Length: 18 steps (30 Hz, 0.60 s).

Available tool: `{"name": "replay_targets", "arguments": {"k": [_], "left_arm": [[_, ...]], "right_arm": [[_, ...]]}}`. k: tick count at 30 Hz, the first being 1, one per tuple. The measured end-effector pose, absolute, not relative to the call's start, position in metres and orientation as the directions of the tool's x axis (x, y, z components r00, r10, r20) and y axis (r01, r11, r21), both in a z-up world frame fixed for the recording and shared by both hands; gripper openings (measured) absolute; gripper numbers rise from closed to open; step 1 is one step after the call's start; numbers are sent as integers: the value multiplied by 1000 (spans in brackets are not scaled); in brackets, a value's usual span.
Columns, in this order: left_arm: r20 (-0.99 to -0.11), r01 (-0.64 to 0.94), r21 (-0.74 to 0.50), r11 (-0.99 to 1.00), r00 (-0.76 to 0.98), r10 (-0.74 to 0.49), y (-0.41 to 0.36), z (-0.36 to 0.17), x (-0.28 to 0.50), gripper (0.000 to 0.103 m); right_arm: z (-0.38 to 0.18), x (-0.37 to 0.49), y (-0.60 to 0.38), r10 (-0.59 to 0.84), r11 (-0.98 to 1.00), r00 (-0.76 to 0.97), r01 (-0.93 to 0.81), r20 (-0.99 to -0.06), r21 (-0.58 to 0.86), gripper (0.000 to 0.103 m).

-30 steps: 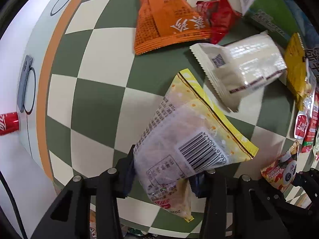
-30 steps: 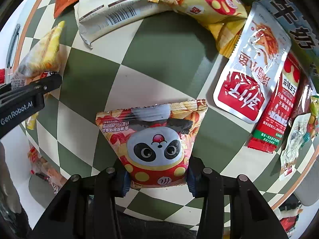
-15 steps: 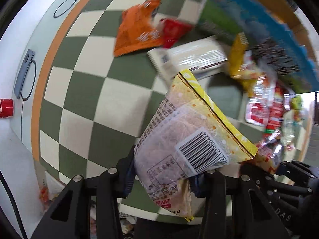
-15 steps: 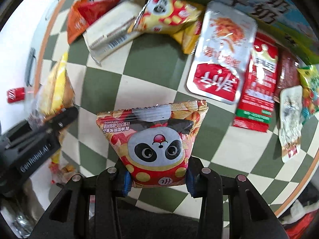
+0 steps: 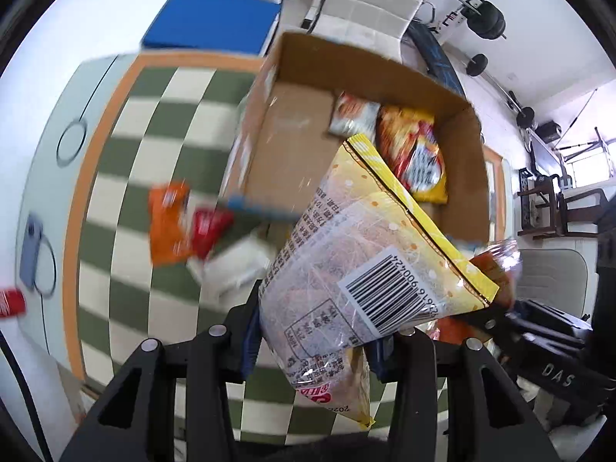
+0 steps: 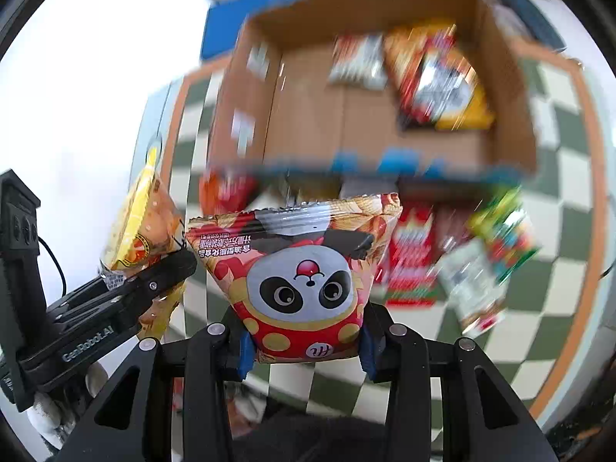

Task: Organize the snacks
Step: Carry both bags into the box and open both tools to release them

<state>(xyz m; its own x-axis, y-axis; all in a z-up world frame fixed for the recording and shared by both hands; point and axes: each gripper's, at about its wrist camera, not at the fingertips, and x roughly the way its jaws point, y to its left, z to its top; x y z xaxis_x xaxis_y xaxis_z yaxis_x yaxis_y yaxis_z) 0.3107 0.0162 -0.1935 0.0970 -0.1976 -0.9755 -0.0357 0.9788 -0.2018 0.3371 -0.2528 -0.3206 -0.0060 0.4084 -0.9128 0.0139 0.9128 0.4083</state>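
- The open brown cardboard box [image 6: 308,115] is smeared by motion in the right wrist view; the print on the packets inside cannot be read.
- The loose snack packets [image 6: 481,269] on the green-and-cream checkered table [image 6: 558,231] blur into streaks.
- The yellow-edged clear snack bag [image 5: 365,269] covers the box's near wall and most of a red packet [image 5: 496,273] behind it.
- A small red object [image 5: 11,302] is cut off at the left edge.

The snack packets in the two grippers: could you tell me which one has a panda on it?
The red panda packet in the right gripper; the left's packet is yellow-edged, barcoded.
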Motion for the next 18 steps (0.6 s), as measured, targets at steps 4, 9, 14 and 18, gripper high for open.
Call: {"name": "replay_targets", "arguments": {"k": [4, 9, 14, 18], "left_arm": [[-983, -20, -177, 984, 50, -176, 2, -200, 368, 41], [-992, -29, -123, 992, -24, -123, -12, -228, 433, 41], [-994, -16, -64, 998, -90, -65, -21, -260, 477, 41], [-992, 1, -37, 999, -124, -37, -28, -283, 498, 41]], "right_arm": [[-312, 384, -273, 352, 931, 47, 83, -935, 355, 44], [-337, 427, -293, 313, 934, 13, 179, -950, 310, 44], [-379, 447, -301, 256, 946, -51, 218, -965, 240, 44], [-411, 456, -307, 243, 943, -99, 256, -965, 212, 44]]}}
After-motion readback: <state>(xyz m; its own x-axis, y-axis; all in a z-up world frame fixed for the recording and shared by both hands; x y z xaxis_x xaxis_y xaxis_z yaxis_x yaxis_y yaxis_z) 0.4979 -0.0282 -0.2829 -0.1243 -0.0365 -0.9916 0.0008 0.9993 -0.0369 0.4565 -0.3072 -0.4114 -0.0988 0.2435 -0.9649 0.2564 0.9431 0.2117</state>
